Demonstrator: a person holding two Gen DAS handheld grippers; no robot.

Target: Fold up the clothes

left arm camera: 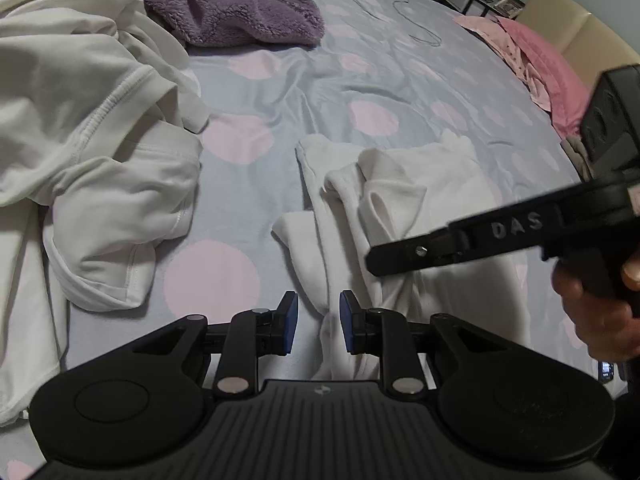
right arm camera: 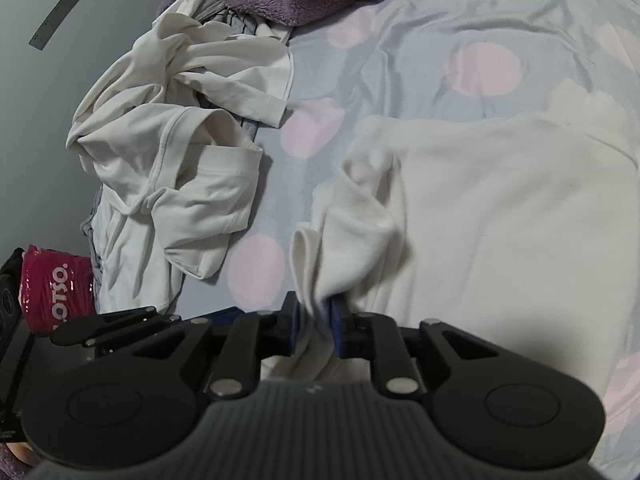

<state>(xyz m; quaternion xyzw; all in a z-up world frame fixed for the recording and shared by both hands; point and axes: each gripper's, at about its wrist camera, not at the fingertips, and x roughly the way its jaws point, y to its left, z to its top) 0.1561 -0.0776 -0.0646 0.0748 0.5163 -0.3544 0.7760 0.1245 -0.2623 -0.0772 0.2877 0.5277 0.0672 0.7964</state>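
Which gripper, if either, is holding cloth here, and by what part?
The right gripper is shut on the white fleece garment, pinching a bunched fold at its near edge. The left gripper is open, holding nothing.

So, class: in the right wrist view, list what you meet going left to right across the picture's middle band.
Crumpled white shirt → bare strip of polka-dot bedsheet → bunched sleeve of the white fleece garment, pinched by the right gripper → the garment's flat body.
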